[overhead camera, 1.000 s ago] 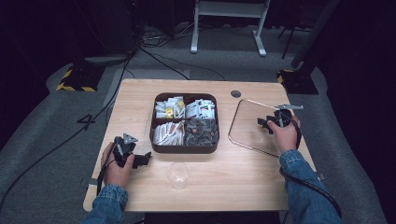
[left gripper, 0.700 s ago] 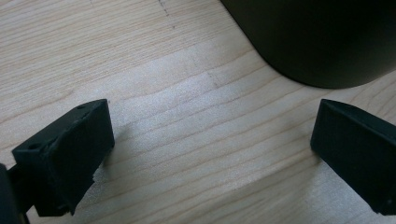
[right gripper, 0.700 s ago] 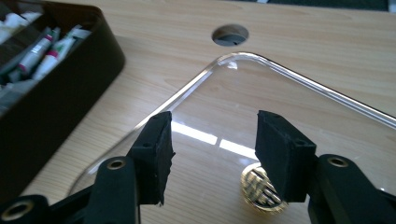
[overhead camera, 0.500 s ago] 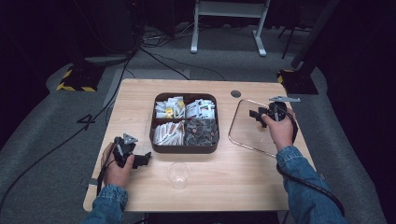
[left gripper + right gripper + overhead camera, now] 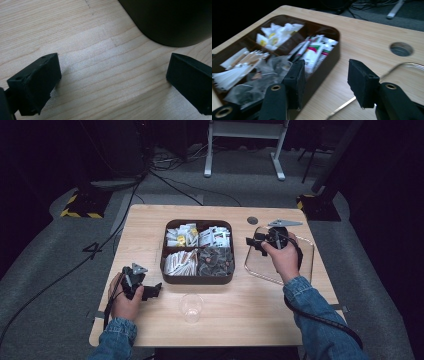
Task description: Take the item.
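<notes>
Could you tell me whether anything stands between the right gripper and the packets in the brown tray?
Nothing visible does: the right gripper, jaws open, hovers beside the brown tray, facing its packets over the near wall.

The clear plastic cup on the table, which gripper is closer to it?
The left gripper is closer. It rests just left of the clear plastic cup at the table's near edge. The right gripper hangs farther off, beyond the cup and to its right, beside the dark brown compartment box.

Table [image 5: 150, 227]: light wood, round grommet hole [image 5: 252, 220] near far edge. Carries a brown four-compartment box [image 5: 198, 279] at centre; clear tray [image 5: 306, 265] right of the box; clear cup [image 5: 191, 306] just before the box.
</notes>
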